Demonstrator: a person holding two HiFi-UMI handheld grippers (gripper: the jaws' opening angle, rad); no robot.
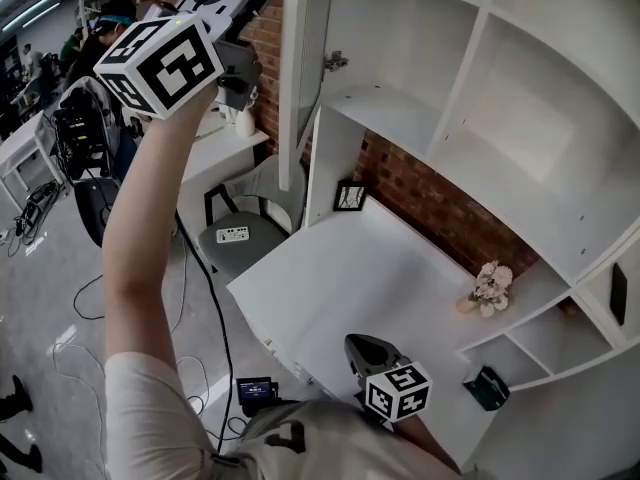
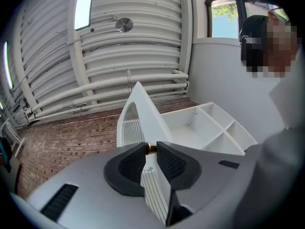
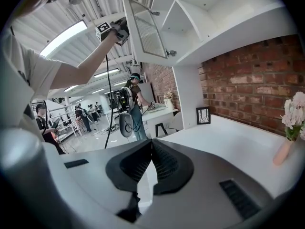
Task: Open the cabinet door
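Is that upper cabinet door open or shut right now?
Open. The cabinet door stands out at an angle, the shelves behind it in view, its edge clamped in the left gripper.

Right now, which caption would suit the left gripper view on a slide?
Left tool clamps the edge of the open door, with white shelves behind.

Vase (image 1: 488,290) and frame (image 1: 350,196) on counter (image 1: 370,278) beneath cabinet (image 1: 400,118)
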